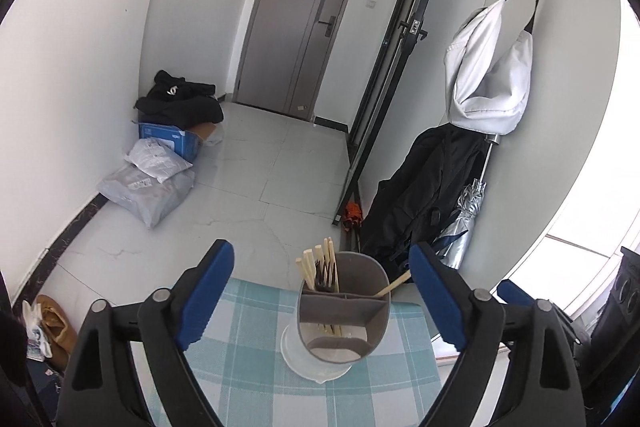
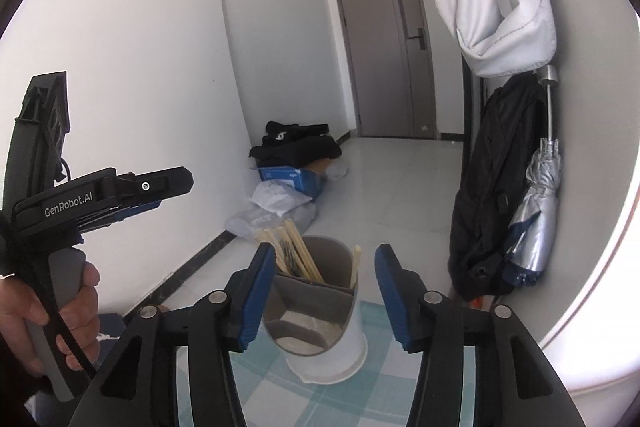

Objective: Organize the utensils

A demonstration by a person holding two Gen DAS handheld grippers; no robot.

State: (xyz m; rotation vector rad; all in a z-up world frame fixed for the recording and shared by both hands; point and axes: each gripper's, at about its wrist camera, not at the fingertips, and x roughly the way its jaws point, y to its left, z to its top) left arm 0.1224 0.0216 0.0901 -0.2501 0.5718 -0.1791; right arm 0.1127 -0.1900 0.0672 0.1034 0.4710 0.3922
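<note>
A grey utensil holder with divided compartments stands on a white base on a table with a blue-checked cloth. A bundle of wooden chopsticks fills its far-left compartment, and a single chopstick leans in the right one. My left gripper is open, its blue pads wide to either side of the holder and clear of it. In the right wrist view the holder sits between the pads of my open right gripper, which touch nothing. A hand holds the left gripper at the left.
Beyond the table edge is a tiled floor with grey parcels and black clothes on a blue box by the left wall. A black bag, a silver umbrella and a hanging white bag are on the right wall.
</note>
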